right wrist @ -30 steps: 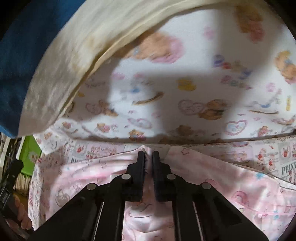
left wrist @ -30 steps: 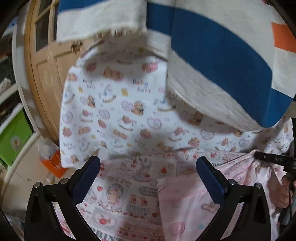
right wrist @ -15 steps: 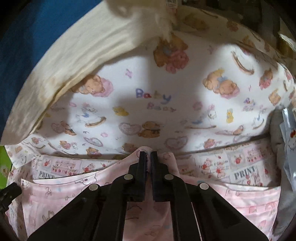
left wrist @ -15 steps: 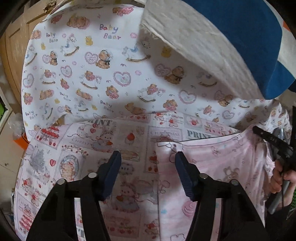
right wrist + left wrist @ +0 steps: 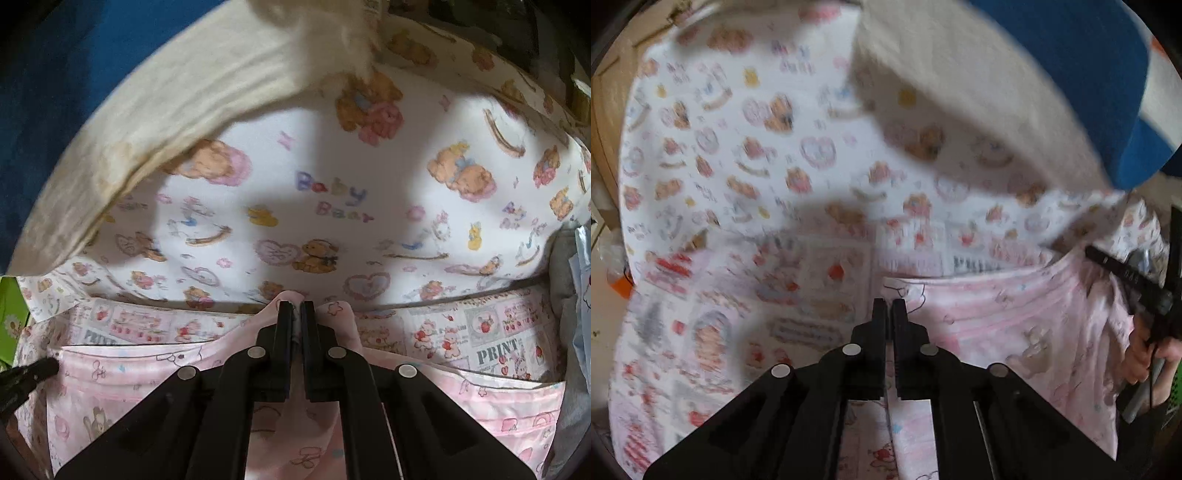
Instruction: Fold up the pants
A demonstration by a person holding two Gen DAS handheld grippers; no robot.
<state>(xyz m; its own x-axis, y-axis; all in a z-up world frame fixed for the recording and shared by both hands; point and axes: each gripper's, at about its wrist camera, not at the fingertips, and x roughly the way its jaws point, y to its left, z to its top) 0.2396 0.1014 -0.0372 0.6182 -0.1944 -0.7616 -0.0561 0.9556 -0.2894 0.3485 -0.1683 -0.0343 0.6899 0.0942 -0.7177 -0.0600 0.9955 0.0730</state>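
While both jaws pinch shut, pants (image 5: 498, 402) bunch.

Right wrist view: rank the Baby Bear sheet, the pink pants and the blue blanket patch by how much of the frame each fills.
1. Baby Bear sheet, largest.
2. Pink pants, partly hidden behind the gripper, so roughly second.
3. Blue blanket patch, smallest, cut off by the frame edge.

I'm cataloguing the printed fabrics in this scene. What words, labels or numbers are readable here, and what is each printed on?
"Baby Bear": on the white teddy-bear print sheet, right wrist view.
"PRINT": on the strawberry patchwork cloth, and again, partly cut off, at its left.
White lettering on the right gripper, seen from the left wrist: too blurred to read.
The patchwork's smaller captions: too small.
The pink pants: no text.
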